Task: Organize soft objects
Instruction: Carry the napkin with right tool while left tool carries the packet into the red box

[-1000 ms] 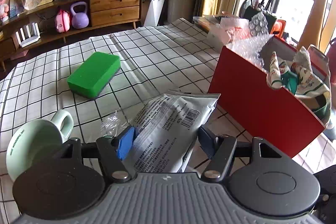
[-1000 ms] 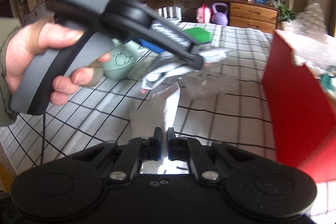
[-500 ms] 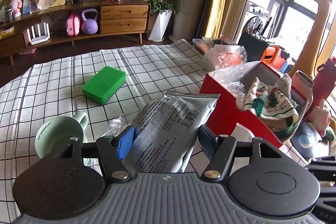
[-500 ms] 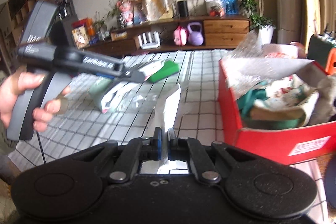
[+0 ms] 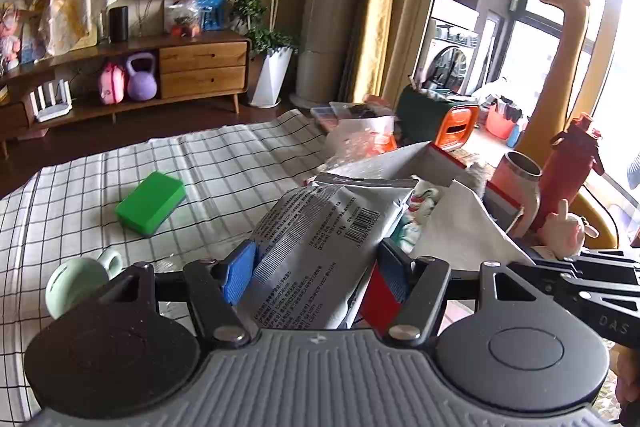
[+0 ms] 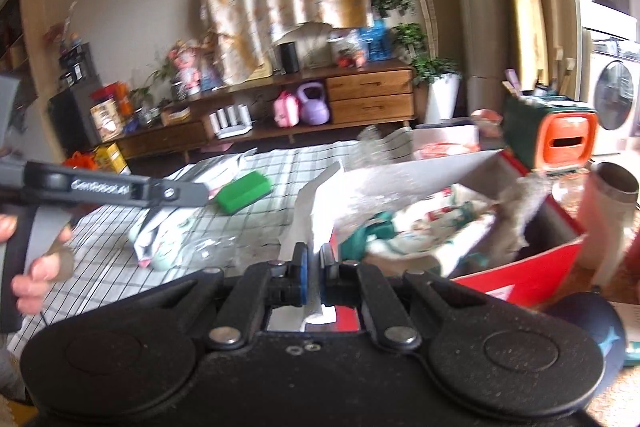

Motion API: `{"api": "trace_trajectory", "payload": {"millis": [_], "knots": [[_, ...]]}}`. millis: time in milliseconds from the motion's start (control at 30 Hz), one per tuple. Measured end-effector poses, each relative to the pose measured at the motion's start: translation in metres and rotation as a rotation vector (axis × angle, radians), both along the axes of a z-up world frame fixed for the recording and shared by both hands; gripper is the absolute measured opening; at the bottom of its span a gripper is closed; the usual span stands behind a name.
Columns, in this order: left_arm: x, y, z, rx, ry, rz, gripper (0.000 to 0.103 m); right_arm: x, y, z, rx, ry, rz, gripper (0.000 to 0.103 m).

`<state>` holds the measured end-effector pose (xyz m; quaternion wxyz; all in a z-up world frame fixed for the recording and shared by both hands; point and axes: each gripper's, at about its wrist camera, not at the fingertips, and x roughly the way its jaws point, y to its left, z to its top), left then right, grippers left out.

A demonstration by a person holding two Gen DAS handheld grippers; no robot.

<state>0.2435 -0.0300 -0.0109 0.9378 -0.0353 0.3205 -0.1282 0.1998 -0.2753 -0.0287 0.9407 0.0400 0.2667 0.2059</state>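
Note:
My left gripper (image 5: 316, 271) is shut on a grey soft packet (image 5: 324, 239) with a barcode and holds it in the air beside the red box (image 6: 532, 267). My right gripper (image 6: 314, 263) is shut on a white paper sheet (image 6: 316, 203), held up over the near left corner of the red box. The sheet also shows in the left wrist view (image 5: 460, 227). The box holds a patterned cloth (image 6: 424, 227) and bubble wrap (image 6: 384, 183). A green sponge (image 5: 151, 203) lies on the checked cloth (image 5: 224, 163).
A pale green mug (image 5: 78, 285) lies on its side near the cloth's front. A steel cup (image 5: 516, 187), a red bottle (image 5: 568, 163) and a small pink toy (image 5: 566, 227) stand right of the box. A wooden sideboard (image 5: 200, 67) is behind.
Both grippers have risen and moved right toward the red box, each still holding its item. The packet and the paper sheet now hang near the box instead of low over the cloth.

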Motion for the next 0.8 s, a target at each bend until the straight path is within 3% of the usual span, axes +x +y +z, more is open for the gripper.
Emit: {"api": "trace_trajectory", "payload": {"millis": [400,800], "knots": [[0.004,-0.082,0.02,0.025,-0.05,-0.118,0.066,0.026,-0.06,0.006,0.005,-0.003,-0.143,0.005],[0.031,-0.152,0.001,0.1,-0.043,-0.197,0.066,0.071,-0.102,-0.014,0.0,0.016,-0.246,0.006]]}}
